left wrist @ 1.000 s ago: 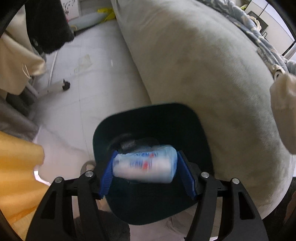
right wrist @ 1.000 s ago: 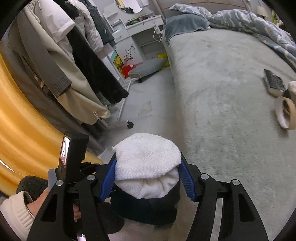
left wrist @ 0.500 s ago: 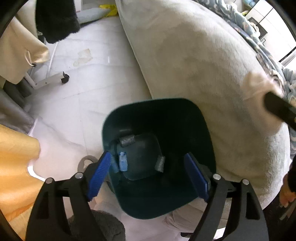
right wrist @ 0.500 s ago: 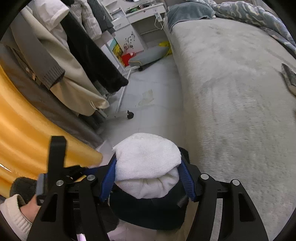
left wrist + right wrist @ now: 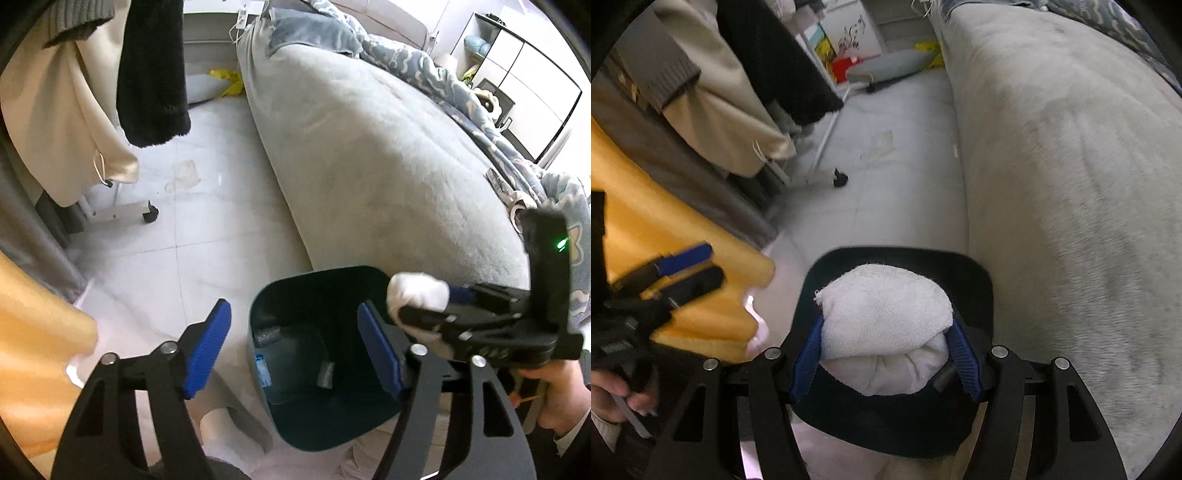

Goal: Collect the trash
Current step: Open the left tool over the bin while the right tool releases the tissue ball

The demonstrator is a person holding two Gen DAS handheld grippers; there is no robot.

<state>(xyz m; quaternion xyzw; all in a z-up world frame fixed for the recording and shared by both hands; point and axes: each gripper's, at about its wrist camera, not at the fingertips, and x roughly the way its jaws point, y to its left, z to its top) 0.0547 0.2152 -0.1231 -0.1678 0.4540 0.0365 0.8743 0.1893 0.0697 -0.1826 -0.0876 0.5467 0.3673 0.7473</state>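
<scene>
Bin: 1, scraps 3 | left gripper jaws empty, closing | right gripper jaws clamp 1 cloth

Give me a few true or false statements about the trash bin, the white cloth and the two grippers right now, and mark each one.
1. The right gripper is clamped on a white cloth. True.
2. The left gripper holds a small bottle. False: its jaws are closing with nothing between the pads; only the bin shows through the gap.
3. The dark bin stands on the floor beside the grey bed. True.
4. The bin is empty. False: a few small items lie on its bottom.
5. The white cloth already lies in the bin. False: it is held above the opening.
</scene>
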